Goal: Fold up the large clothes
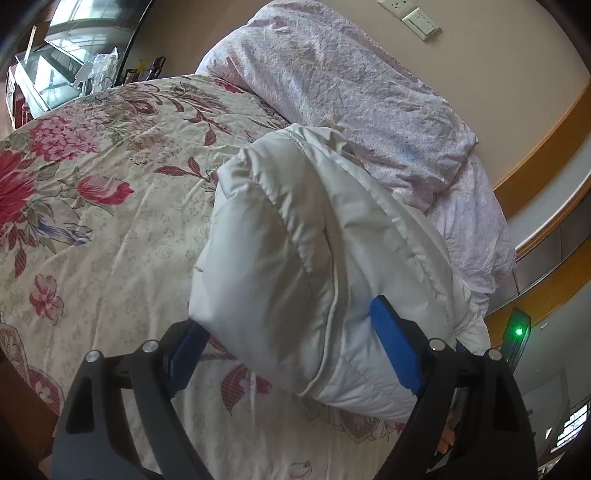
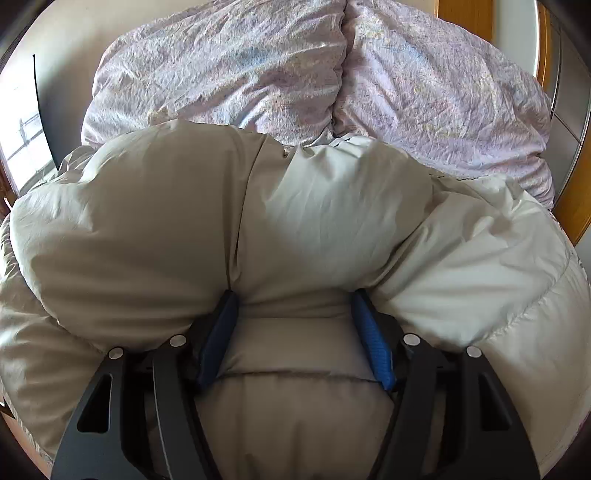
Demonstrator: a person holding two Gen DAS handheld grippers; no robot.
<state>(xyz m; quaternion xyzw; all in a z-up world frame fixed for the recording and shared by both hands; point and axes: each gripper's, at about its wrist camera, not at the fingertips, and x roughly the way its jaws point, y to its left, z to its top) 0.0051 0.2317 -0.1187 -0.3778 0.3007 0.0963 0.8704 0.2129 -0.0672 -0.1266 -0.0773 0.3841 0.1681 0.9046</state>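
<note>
My left gripper (image 1: 286, 314) stands wide, with the folded end of the white jacket (image 1: 295, 221) filling the gap between its jaws. The blue pad (image 1: 395, 347) on the right of that view touches the fabric. The other pad sits at the jacket's edge, and I cannot tell that it presses.

My right gripper (image 2: 295, 295) is clamped on the jacket at a middling width. Both blue pads (image 2: 219, 339) dig into the padding, which bunches between them and bulges out over each side. A quilted seam runs across the fabric just behind the pads.

In the left view, the jacket runs away from the jaws as a thick, puffy roll. Its far end touches the near edge of the pink duvet (image 1: 351, 92). In the right view, it swells up ahead of the jaws and hides the lower edge of that duvet, which lies crumpled just behind it.

The floral cover (image 1: 110, 221) spreads left of the duvet in the left view, and the jacket rests on it. A pale switch plate (image 1: 421, 20) is on the wall above the duvet. A dark device with a green light (image 1: 519, 330) stands below the duvet's right end, at the bed's edge.
</note>
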